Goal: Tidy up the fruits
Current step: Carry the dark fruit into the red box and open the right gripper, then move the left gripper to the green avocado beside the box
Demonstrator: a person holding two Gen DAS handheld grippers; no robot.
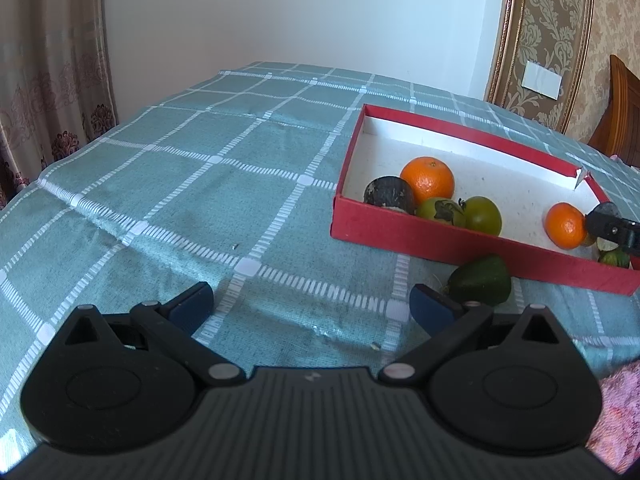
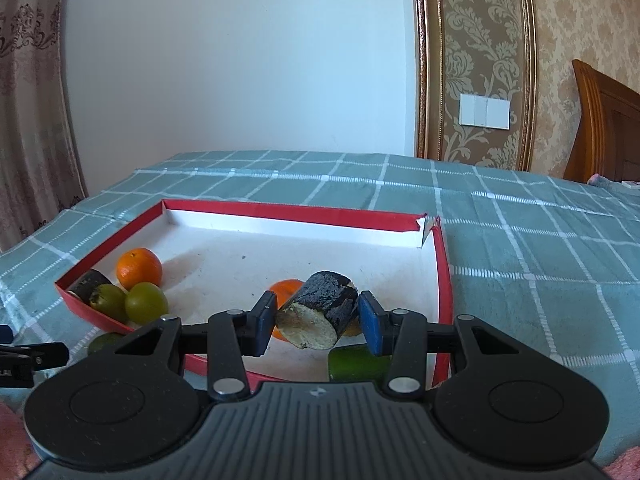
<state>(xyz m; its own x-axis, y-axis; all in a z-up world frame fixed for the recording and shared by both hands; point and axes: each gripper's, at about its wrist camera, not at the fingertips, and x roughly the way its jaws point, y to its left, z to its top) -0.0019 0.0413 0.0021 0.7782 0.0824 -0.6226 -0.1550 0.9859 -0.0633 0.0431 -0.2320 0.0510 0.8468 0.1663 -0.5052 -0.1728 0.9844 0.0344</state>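
Just short of the red box's (image 1: 460, 244) near wall, the left gripper (image 1: 312, 300) hovers over the checked tablecloth (image 1: 180, 184) with its blue-padded fingers (image 1: 192, 304) spread wide and nothing between them. A green fruit (image 1: 480, 280) lies on the cloth just outside that near wall, close to the left gripper's right-hand finger.

Over the near edge of the red box, the right gripper (image 2: 316, 316) is closed on a dark cylindrical piece (image 2: 320, 310), black-skinned with a pale cut face turned toward the camera; the blue pads (image 2: 370, 322) press on its two sides and it sits tilted, held above the box floor. Below it, at the box's near right corner, a green fruit (image 2: 356, 362) shows partly, and a small orange (image 2: 286, 288) sits on the white floor just behind the held piece.

In the box's left near corner, from the left wrist view, a second dark piece (image 1: 388, 194), two green tomato-like fruits (image 1: 440, 210) (image 1: 482, 214) and a larger orange (image 1: 427, 180) are bunched together, touching or nearly so. Toward the box's right end another orange (image 1: 565, 226) rests beside the black tip of the right gripper.

The far part of the box floor is white and the far right corner (image 2: 424, 226) of its wall is torn. Beyond the box the cloth runs on to a white wall (image 2: 240, 60).
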